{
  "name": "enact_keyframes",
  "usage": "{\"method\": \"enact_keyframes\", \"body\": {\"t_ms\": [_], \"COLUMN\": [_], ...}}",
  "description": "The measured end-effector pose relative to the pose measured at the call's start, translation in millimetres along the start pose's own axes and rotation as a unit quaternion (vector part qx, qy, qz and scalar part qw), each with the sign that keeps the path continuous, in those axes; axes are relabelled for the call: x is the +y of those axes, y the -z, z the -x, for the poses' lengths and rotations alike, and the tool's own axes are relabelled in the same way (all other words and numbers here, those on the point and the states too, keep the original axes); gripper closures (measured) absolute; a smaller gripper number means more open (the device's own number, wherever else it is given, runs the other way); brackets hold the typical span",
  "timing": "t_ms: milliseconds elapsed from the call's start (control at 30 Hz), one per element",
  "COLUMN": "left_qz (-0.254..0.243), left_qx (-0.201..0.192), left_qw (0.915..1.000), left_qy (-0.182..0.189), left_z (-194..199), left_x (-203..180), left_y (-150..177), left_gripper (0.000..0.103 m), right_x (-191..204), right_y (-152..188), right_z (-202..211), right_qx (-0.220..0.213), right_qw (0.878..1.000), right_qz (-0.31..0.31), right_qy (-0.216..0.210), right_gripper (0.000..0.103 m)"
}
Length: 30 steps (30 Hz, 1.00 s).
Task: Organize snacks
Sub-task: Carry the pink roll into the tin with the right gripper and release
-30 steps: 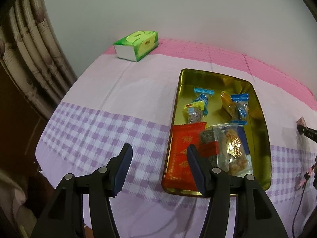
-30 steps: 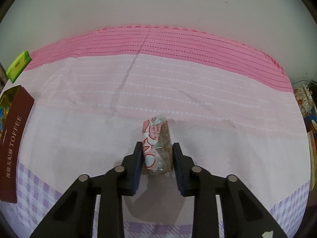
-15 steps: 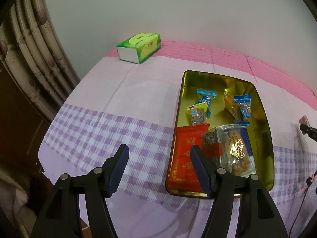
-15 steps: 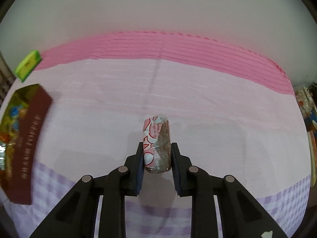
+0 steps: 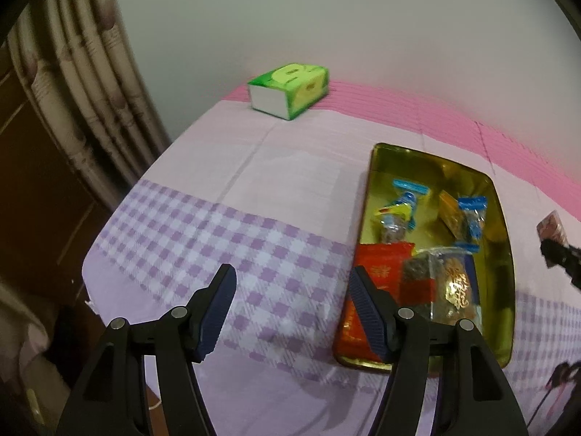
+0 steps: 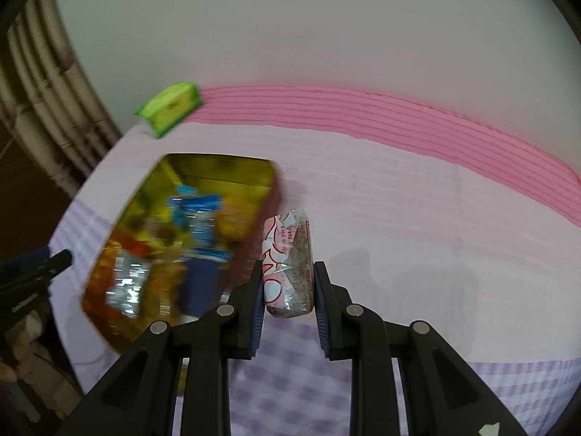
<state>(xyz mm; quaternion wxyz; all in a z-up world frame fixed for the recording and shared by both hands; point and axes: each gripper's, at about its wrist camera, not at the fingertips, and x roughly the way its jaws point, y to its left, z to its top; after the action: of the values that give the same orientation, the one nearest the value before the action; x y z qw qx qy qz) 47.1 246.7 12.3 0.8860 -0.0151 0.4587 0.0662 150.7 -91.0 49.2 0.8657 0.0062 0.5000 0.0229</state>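
A gold tin tray (image 5: pixel 506 239) lies on the pink and purple cloth, holding a red packet (image 5: pixel 377 272), a clear bag of brown snacks (image 5: pixel 450 283) and small blue-ended sweets (image 5: pixel 472 214). My left gripper (image 5: pixel 290 283) hovers open over the checked cloth just left of the tray, nothing between its fingers. My right gripper (image 6: pixel 287 276) is shut on a white and red wrapped snack (image 6: pixel 287 258), held above the cloth right beside the tray (image 6: pixel 218 170), which is blurred in the right wrist view. That held snack (image 5: pixel 552 225) shows at the right edge of the left wrist view.
A green tissue box (image 5: pixel 290 89) sits at the cloth's far left corner by the wall. A curtain (image 5: pixel 83 83) and dark furniture stand left of the table edge. Bare cloth stretches right of the tray (image 6: pixel 435 236).
My right gripper has swung left with the wrapped snack, bringing the tray from the frame's left edge to just beside the snack. The left gripper opened slightly and stayed near the tray's left side.
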Motion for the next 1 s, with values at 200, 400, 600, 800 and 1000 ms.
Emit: {"method": "enact_keyframes", "body": {"t_ms": [200, 400, 600, 800, 1000], "left_qz": [0.018, 0.03, 0.021, 0.002, -0.012], "left_qx": [0.007, 0.011, 0.016, 0.009, 0.009], "left_qw": [0.9998, 0.9994, 0.9995, 0.9999, 0.9999], "left_qy": [-0.009, -0.012, -0.014, -0.008, 0.0], "left_z": [-2, -3, -3, 0, 0], "left_x": [8, 13, 9, 0, -6], "left_y": [0, 0, 2, 4, 5], "left_gripper": [0.038, 0.038, 0.038, 0.038, 0.038], "right_x": [42, 66, 76, 80, 76], "right_y": [-1, 1, 2, 6, 8], "right_z": [-14, -40, -55, -63, -65], "right_qx": [0.011, 0.033, 0.043, 0.041, 0.043], "right_qw": [0.999, 0.999, 0.998, 0.996, 0.996], "right_qz": [0.028, 0.034, 0.044, 0.059, 0.055], "right_qy": [-0.017, 0.003, 0.032, 0.053, 0.047], "right_gripper": [0.08, 0.08, 0.08, 0.08, 0.078]}}
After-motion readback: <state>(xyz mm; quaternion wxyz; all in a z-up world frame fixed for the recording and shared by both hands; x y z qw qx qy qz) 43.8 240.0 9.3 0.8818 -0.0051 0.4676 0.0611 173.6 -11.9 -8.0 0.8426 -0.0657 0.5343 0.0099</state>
